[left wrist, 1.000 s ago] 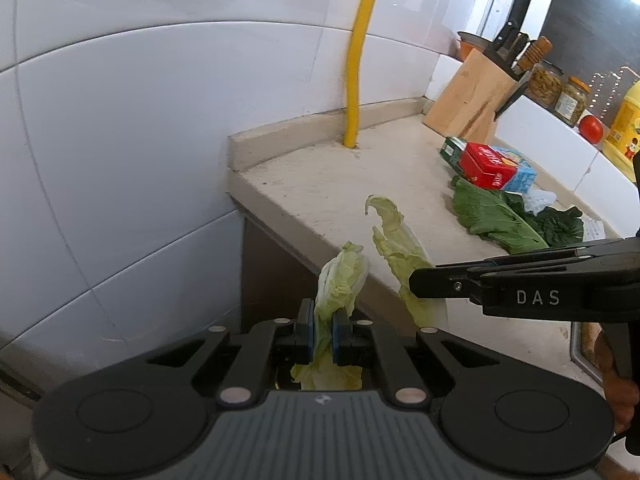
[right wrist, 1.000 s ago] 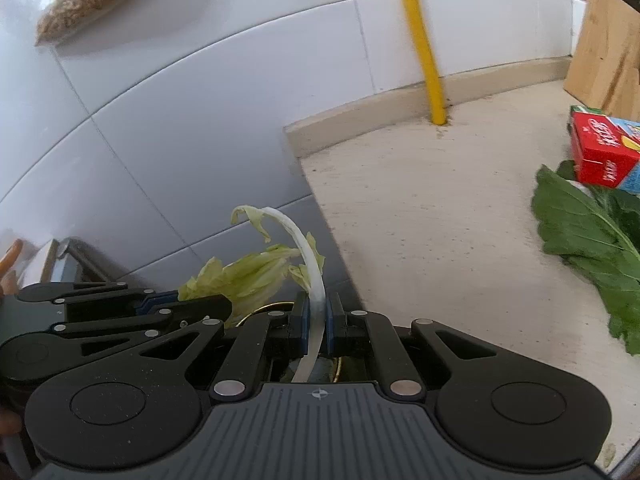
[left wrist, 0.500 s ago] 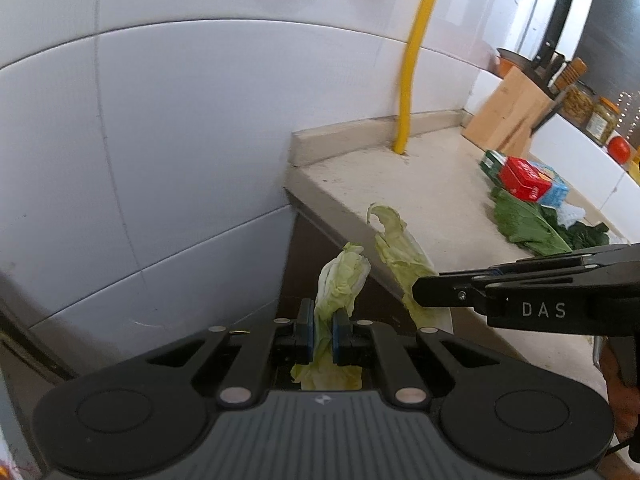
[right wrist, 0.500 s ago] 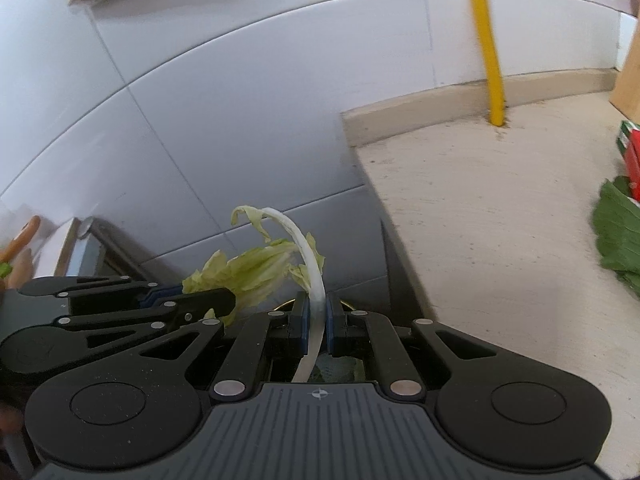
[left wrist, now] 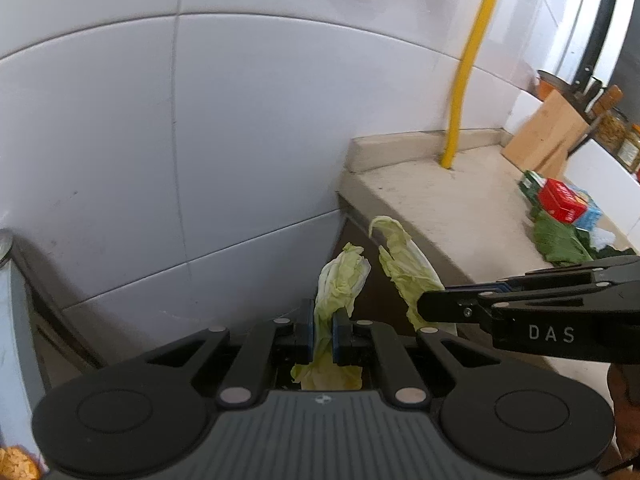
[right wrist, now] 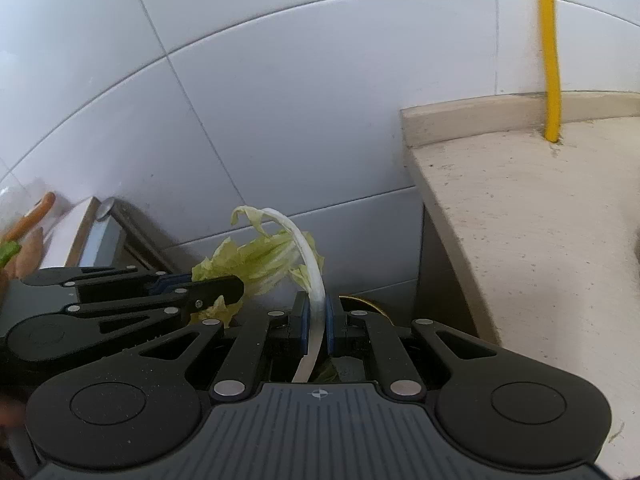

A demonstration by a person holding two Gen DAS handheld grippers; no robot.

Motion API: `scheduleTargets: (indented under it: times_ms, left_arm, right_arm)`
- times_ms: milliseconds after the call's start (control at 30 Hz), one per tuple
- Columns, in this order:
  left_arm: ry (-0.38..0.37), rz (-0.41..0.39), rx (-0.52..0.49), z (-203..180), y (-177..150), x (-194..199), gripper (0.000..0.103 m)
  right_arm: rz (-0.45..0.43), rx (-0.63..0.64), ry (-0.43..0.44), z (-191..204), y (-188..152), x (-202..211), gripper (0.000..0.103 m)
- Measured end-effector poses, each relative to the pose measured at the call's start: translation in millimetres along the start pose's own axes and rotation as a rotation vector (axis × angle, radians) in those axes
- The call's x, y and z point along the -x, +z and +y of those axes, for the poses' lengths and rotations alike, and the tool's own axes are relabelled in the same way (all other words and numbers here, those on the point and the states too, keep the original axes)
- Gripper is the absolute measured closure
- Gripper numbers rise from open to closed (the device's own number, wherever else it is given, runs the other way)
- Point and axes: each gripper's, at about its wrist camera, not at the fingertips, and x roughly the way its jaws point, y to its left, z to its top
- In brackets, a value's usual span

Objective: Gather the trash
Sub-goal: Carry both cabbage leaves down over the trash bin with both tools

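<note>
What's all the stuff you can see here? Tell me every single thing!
cabbage leaves: two, pale green, one pinched in each gripper, past the counter's end
counter: one, beige stone, right side
pipe: one, yellow, rising from the counter's back corner
wall tiles: white, behind everything
knife block: one, wooden, far end of counter
red box: one, on the counter beside a blue-and-white carton
dark greens: a bunch, on the counter in front of the box
jars: at least two, behind the knife block
left gripper: black, shut on its leaf
right gripper: black, shut on its leaf's white stem
</note>
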Motion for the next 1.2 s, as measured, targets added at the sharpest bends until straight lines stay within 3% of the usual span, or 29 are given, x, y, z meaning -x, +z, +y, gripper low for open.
scheduleTargets:
  times_ms: [667, 1200]
  left_arm:
    - [0.128, 0.063, 0.038, 25.9, -7.0, -34.2, 0.097]
    - [0.162, 0.107, 0.020, 24.1, -8.6, -45.1, 0.097]
  right_arm:
    - [0.064, -0.013, -0.009, 3.6, -0.2, -38.7, 0.091]
    - [0.091, -0.035, -0.014, 3.5, 3.1, -50.6, 0.091]
